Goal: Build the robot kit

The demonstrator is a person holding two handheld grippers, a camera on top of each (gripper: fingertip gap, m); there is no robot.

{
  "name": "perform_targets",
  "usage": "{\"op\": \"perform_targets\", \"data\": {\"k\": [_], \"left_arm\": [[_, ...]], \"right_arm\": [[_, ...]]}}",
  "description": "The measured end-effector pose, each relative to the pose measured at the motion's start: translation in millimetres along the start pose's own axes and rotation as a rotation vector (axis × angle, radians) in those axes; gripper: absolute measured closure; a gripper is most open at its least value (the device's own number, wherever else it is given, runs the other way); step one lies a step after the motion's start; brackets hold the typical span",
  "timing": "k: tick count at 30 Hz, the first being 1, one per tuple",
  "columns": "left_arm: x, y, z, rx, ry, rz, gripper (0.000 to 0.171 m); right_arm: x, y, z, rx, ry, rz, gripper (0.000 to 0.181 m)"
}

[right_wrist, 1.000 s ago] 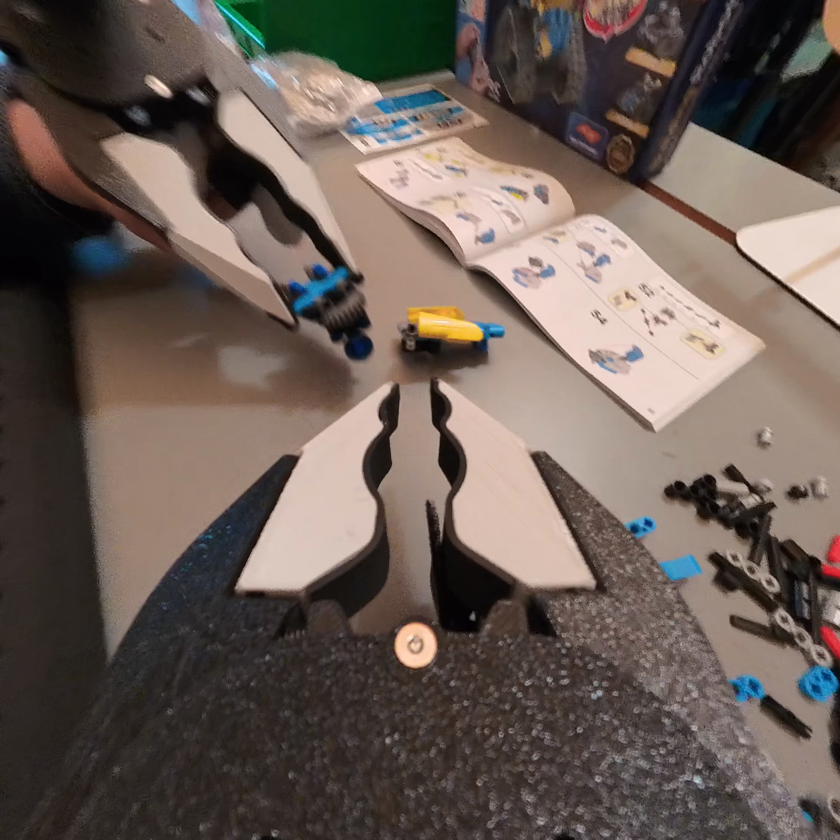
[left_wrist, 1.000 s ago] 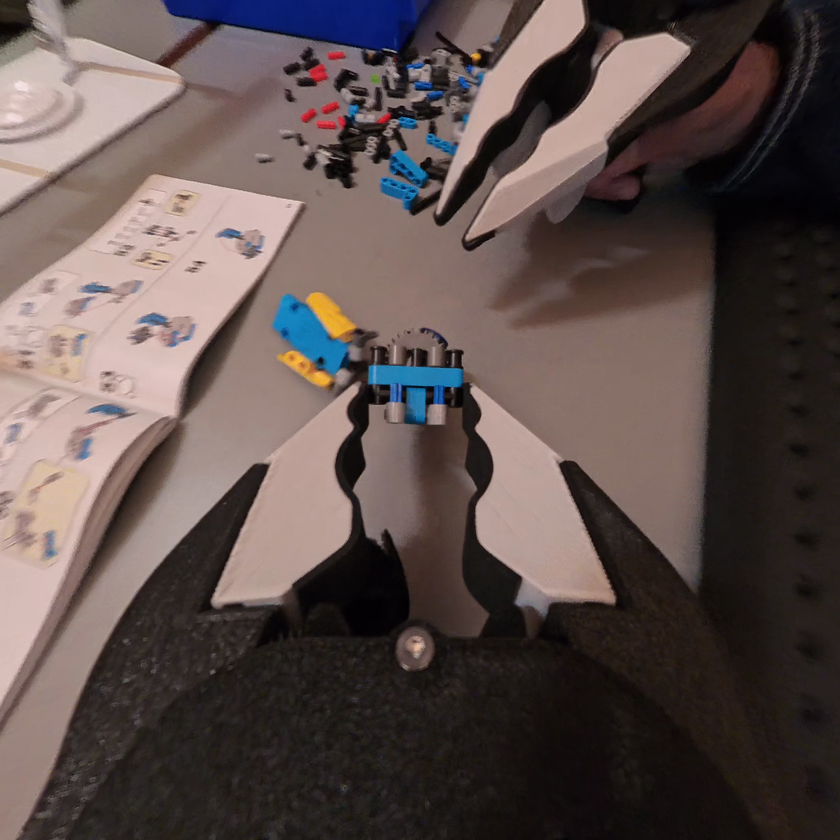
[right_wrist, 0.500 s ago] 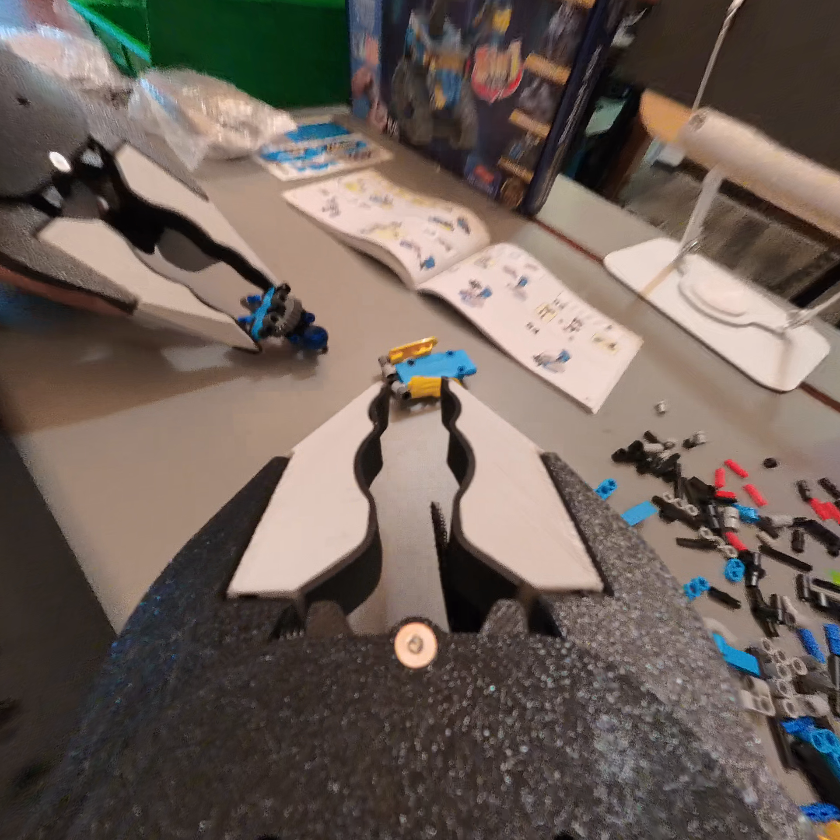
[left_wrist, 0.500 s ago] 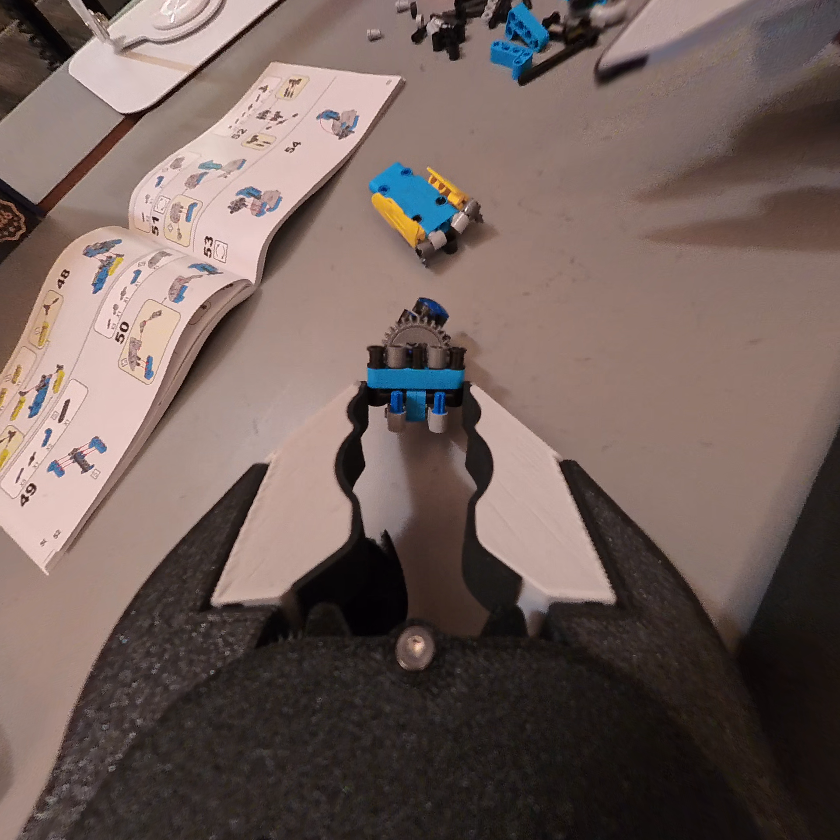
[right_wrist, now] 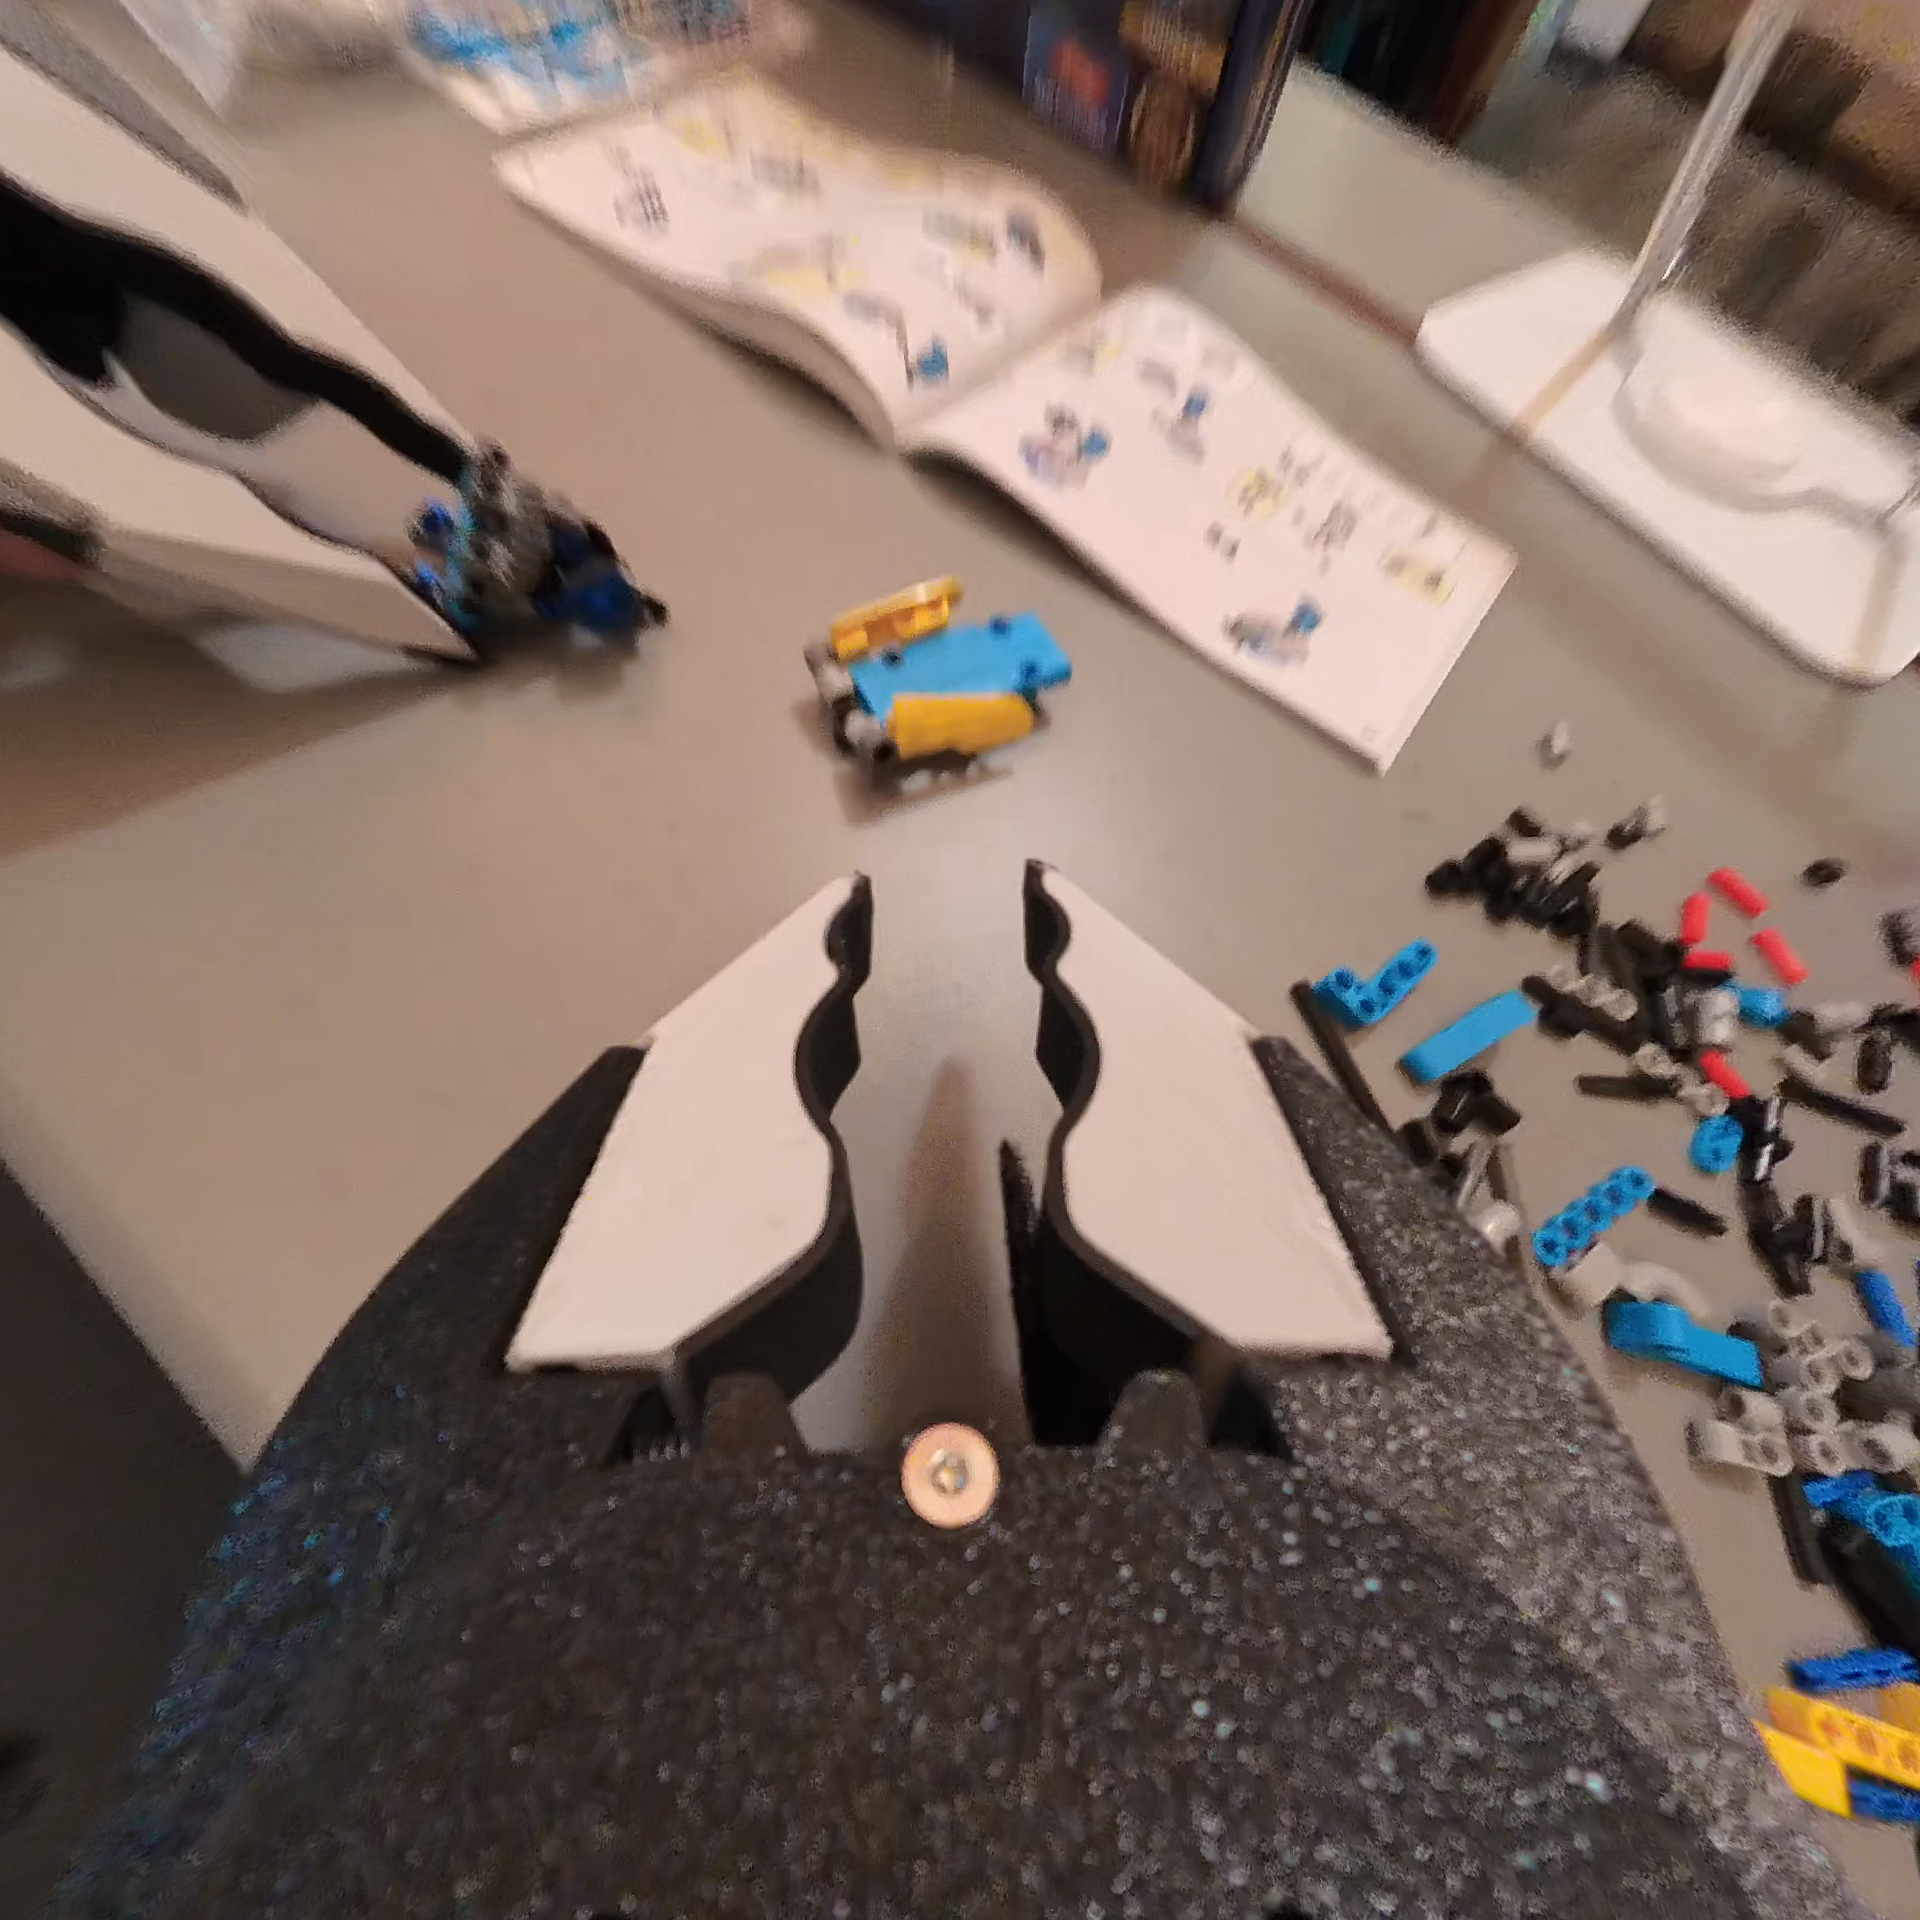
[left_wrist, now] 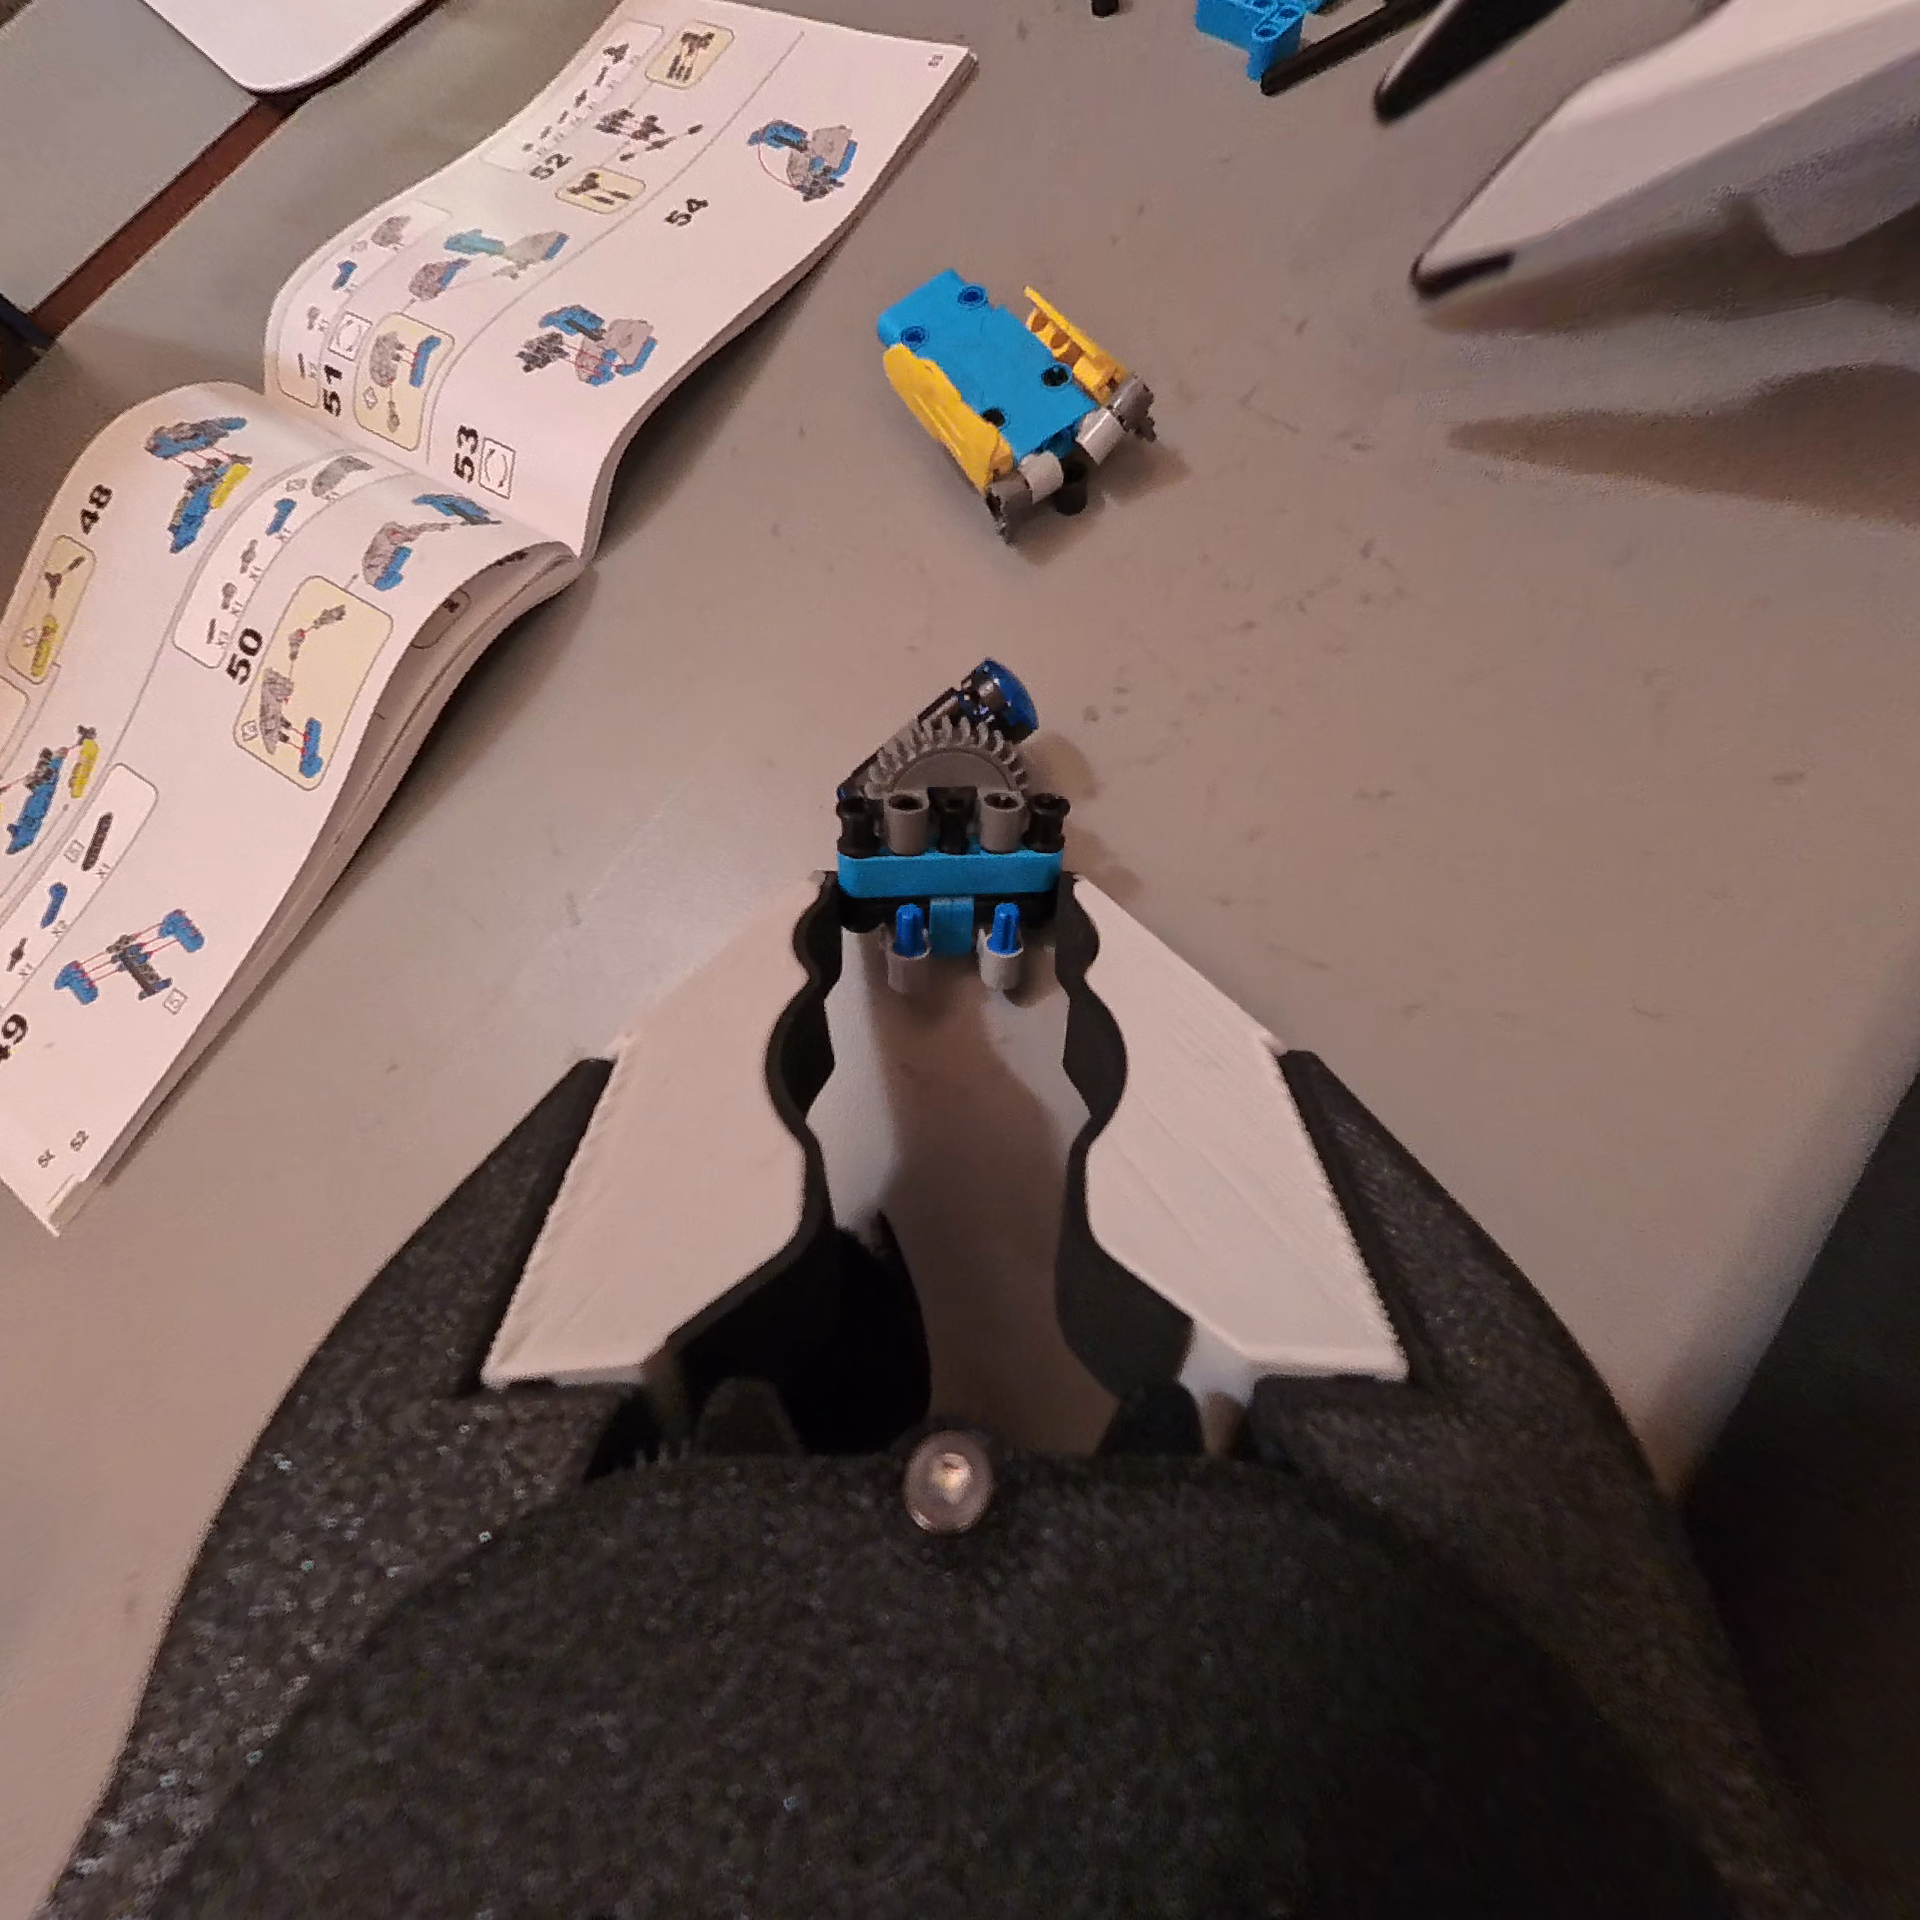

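My left gripper is shut on a small blue, black and grey gear assembly, held low over the grey table; whether it touches the table I cannot tell. A blue and yellow sub-assembly lies on the table ahead of it. My right gripper is open and empty, a little short of that sub-assembly. The left gripper with its gear assembly also shows at the left of the right wrist view. The right gripper shows at the upper right of the left wrist view.
An open instruction booklet lies left of the sub-assembly and also shows in the right wrist view. A pile of loose black, blue, red and grey pieces lies at the right. A white stand base and a dark box stand behind.
My right gripper has opened wider and backed away from the blue and yellow sub-assembly. My left gripper keeps its hold on the gear assembly and has drawn back from the sub-assembly.
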State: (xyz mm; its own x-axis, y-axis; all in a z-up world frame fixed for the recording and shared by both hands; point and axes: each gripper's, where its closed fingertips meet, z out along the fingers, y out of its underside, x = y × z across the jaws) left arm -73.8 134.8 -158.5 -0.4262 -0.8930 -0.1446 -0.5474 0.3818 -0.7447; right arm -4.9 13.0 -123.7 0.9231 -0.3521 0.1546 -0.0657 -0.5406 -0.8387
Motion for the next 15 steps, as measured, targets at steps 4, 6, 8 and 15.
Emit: {"op": "perform_targets", "data": {"k": [4,6,8,15], "left_arm": [[-3,2,1,-0.011,0.030,-0.076,0.130],[-7,4,2,-0.022,0.051,-0.151,0.131],[-8,5,2,-0.023,0.078,-0.194,0.131],[-12,-4,-2,0.031,0.032,-0.179,0.124]], "right_arm": [[-2,-9,-7,0.072,-0.032,0.040,0.147],[-8,17,7,-0.075,-0.091,0.080,0.142],[-5,27,13,-0.154,-0.065,0.061,0.145],[-18,-3,29,-0.054,-0.097,-0.052,0.127]]}}
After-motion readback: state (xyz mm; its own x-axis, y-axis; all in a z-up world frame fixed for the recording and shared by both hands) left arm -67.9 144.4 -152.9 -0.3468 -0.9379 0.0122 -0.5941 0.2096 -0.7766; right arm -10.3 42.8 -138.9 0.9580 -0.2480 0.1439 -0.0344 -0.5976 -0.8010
